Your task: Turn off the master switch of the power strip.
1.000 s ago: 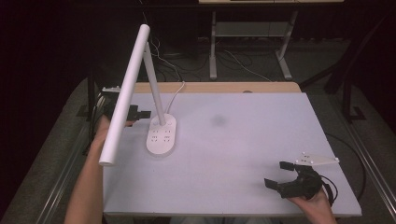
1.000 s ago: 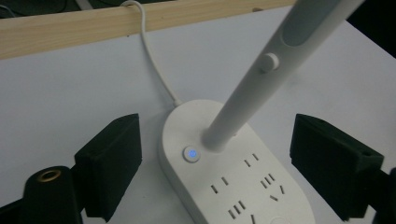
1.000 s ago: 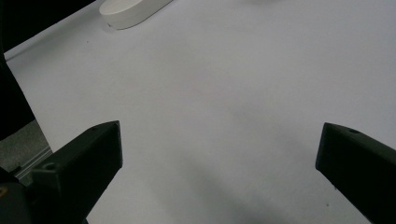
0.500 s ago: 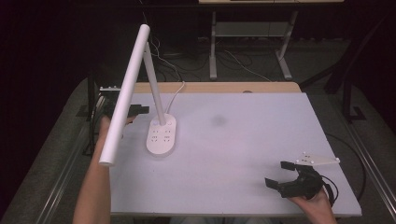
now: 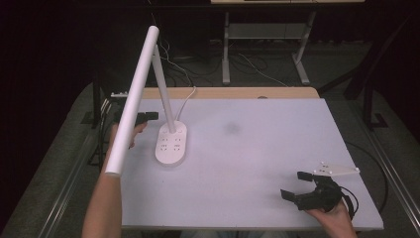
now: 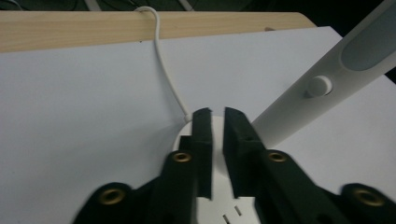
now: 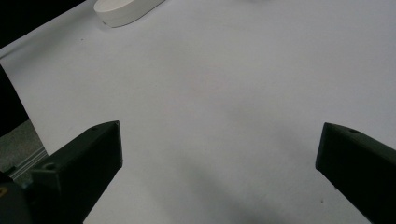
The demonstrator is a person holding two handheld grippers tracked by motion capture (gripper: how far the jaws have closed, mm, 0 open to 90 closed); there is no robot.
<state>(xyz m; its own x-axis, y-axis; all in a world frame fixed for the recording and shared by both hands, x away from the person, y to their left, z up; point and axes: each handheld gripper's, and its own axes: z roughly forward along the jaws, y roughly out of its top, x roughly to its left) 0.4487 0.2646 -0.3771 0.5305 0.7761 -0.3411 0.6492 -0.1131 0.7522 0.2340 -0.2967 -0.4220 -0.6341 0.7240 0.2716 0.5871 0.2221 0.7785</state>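
Left gripper point(image 6: 217, 116) nudged closer over lamp base point(image 5: 171, 144), jaws nearly shut, empty | right gripper point(image 5: 299, 187) parked, jaws wide | risk: bumping stem point(image 5: 163, 89), tipping lamp

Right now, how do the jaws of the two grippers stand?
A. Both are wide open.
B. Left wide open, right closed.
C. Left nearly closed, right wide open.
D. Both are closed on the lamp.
C: the left gripper shows only a narrow slit between its jaws, gripping nothing, over the lamp base, while the right gripper has its jaws spread far apart above the table.
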